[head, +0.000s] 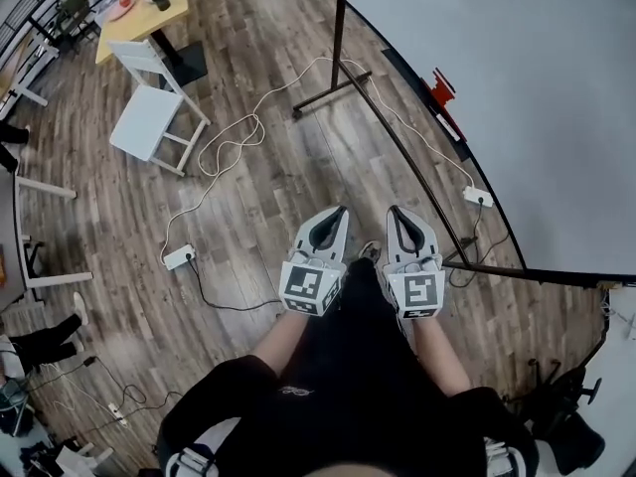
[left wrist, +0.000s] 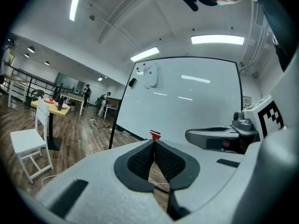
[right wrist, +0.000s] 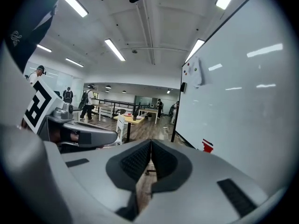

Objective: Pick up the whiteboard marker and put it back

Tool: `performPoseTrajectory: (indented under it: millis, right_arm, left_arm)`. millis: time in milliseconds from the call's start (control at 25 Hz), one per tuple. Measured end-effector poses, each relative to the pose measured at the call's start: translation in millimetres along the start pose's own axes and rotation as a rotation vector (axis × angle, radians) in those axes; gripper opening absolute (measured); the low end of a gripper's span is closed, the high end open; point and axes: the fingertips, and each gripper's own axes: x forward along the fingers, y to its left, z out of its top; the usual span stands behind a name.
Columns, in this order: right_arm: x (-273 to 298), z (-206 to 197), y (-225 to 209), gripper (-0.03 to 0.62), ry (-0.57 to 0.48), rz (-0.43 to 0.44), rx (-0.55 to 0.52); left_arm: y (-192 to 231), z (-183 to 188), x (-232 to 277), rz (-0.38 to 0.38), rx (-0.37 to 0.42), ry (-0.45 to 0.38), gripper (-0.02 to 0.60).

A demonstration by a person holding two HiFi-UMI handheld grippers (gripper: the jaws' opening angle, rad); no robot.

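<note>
A large whiteboard (head: 497, 97) on a black stand fills the right of the head view. On its lower edge sits a small red object (head: 441, 85) with a dark piece beside it. It is too small to tell whether it is the marker. It also shows as the red object (left wrist: 155, 134) in the left gripper view and as the red object (right wrist: 208, 145) in the right gripper view. My left gripper (head: 339, 212) and right gripper (head: 396, 212) are held side by side at waist height, well short of the board. The left gripper (left wrist: 153, 144) and the right gripper (right wrist: 151, 144) are both shut with nothing between their pads.
The whiteboard stand's black foot (head: 333, 92) lies on the wood floor ahead. A white cable (head: 234, 137) runs to a power strip (head: 179, 257), and another socket (head: 478, 196) lies near the board. A white chair (head: 149, 107) and a yellow table (head: 144, 8) stand at the far left. People stand in the distance.
</note>
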Motion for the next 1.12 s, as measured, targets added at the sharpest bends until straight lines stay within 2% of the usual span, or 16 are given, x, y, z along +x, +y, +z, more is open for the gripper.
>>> performPoseTrajectory:
  millis: [160, 400, 640, 880, 1120]
  right_arm:
    - [18, -6, -40, 0.003, 0.016, -0.007, 0.027]
    - [34, -30, -139, 0.003, 0.087, -0.047, 0.053]
    - [51, -62, -218, 0.003, 0.218, -0.08, 0.013]
    - [62, -77, -251, 0.003, 0.259, -0.103, -0.002]
    - [85, -88, -268, 0.003, 0.328, -0.138, -0.025]
  left_arm:
    - [-7, 2, 42, -0.009, 0.024, 0.036, 0.006]
    - [-48, 0, 140, -0.067, 0.038, 0.082, 0.006]
    - [-74, -5, 208, -0.076, 0.045, 0.158, 0.007]
    - [-81, -20, 237, -0.066, 0.063, 0.23, 0.006]
    - [-70, -29, 266, -0.094, 0.059, 0.272, 0.008]
